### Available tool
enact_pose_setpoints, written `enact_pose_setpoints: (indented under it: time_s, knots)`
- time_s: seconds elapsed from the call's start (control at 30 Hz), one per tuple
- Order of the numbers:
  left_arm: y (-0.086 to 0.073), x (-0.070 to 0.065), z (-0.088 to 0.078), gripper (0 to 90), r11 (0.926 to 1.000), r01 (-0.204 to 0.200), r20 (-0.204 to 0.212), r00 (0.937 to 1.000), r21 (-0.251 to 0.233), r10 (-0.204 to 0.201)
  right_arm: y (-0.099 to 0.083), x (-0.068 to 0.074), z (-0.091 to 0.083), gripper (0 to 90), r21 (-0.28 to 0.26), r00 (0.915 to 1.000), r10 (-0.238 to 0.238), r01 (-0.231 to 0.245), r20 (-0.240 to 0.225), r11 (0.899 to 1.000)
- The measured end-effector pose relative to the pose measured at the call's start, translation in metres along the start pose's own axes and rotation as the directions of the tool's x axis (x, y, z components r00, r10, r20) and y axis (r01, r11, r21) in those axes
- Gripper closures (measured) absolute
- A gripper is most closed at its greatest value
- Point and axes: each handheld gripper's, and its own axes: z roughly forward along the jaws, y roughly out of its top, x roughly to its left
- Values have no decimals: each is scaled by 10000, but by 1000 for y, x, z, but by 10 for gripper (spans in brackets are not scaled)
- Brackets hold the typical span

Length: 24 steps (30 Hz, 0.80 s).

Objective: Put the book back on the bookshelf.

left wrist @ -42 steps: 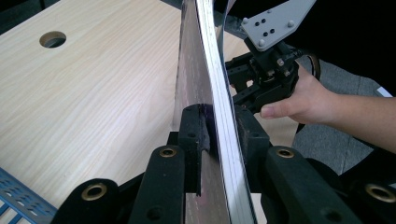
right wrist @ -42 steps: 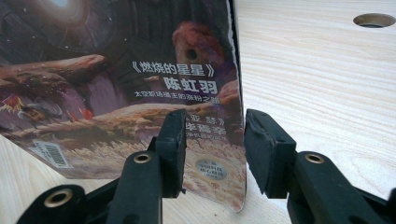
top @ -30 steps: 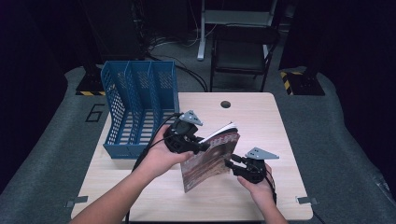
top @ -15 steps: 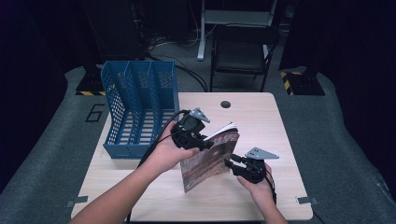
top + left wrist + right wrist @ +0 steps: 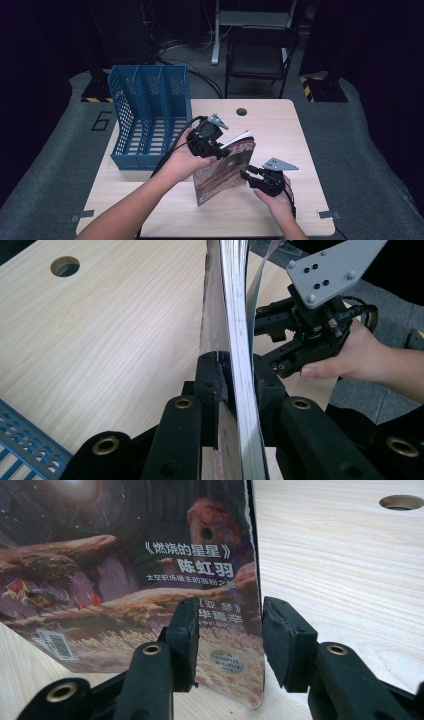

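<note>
A thin book (image 5: 225, 167) with a dark brown illustrated cover stands on its lower edge on the wooden table (image 5: 280, 130), tilted. My left gripper (image 5: 221, 151) is shut on its upper left part. In the left gripper view the jaws (image 5: 235, 365) pinch the cover and white pages (image 5: 231, 300) tightly. My right gripper (image 5: 245, 175) points at the book's right edge from the lower right. In the right gripper view its jaws (image 5: 227, 615) stand apart astride the cover's edge (image 5: 125, 555), with gaps at both pads. The left gripper view also shows the right gripper (image 5: 267, 340) beyond the pages.
A blue mesh file rack (image 5: 150, 115) with three slots stands at the table's left, just behind my left hand. A round cable hole (image 5: 242, 111) lies at the table's far edge. A chair (image 5: 260, 50) stands on the floor beyond the table.
My left hand has shifted slightly with the book, which now stands a little more upright. The right gripper has kept its place.
</note>
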Motion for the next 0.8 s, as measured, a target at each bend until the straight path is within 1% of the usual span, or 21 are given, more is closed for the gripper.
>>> enact_pose_setpoints:
  time_s: [0.17,0.27,0.37,0.47,0.8]
  knots:
    - [1,-1,0,793,10000,-49,-77,10000,53,49,0,0,0,588,5,10000,7,-7,-8,10000]
    - [1,-2,0,809,9999,-94,-182,9998,49,95,0,0,0,589,25,9999,50,-50,-132,10000]
    - [0,-1,0,826,10000,-90,-342,9994,25,91,0,1,0,589,22,9999,37,-36,-130,10000]
    - [1,-1,-1,831,10000,-52,-296,9995,64,54,0,0,0,589,22,9999,43,-43,-135,10000]
    - [1,-3,0,835,9997,-222,-450,9987,110,226,0,0,1,589,33,9999,23,-23,-98,10000]
